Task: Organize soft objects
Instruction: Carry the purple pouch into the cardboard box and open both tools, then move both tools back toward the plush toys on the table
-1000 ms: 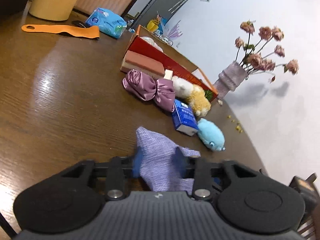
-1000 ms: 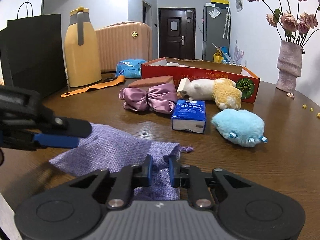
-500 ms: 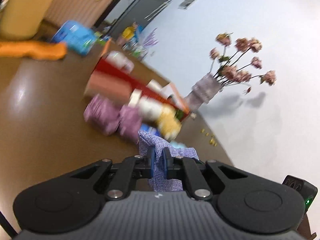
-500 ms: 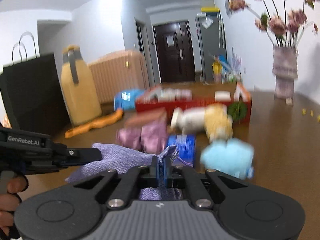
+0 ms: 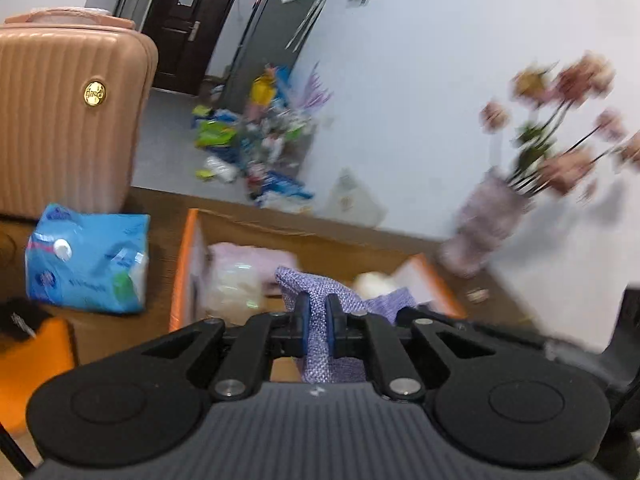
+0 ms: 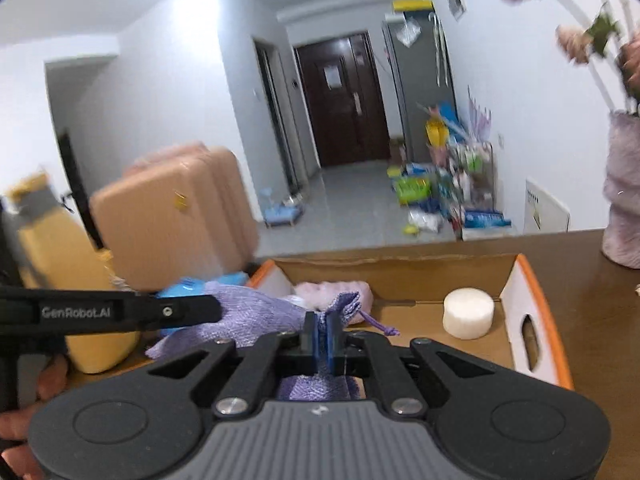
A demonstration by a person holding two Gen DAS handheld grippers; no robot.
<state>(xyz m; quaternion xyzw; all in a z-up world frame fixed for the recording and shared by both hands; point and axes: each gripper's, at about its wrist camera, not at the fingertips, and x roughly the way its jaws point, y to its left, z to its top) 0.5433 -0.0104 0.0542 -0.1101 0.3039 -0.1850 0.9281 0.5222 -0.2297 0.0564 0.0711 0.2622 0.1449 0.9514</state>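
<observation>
1. Pale walls, a dark door and a cluttered hallway floor lie beyond the brown tabletop [image 6: 592, 300], where an orange-rimmed cardboard box [image 6: 536, 300] stands open.
2. Left gripper [image 5: 318, 320]: fingers pressed together on one side of the purple fabric pouch [image 5: 320, 300].
3. Right gripper [image 6: 320, 338]: likewise pinched tight on the purple fabric pouch [image 6: 256, 316] near its drawstring mouth, so the pouch hangs stretched between both, above the box's near edge.
4. Inside the box sit a white round puff [image 6: 467, 318] toward its right end and a pinkish soft item [image 6: 332, 292] just behind the pouch. Left of the box lie a blue tissue pack [image 5: 86, 258] and a peach suitcase [image 5: 60, 120]; right of it, a vase of flowers [image 6: 624, 192].
5. Risk, as I judge it: releasing unevenly could drape the pouch over the box wall, and the dangling cord could snag a finger.
6. A second ago the pouch lay flat on the tabletop with the left fingers spread around it; now it is lifted and carried to the box.
</observation>
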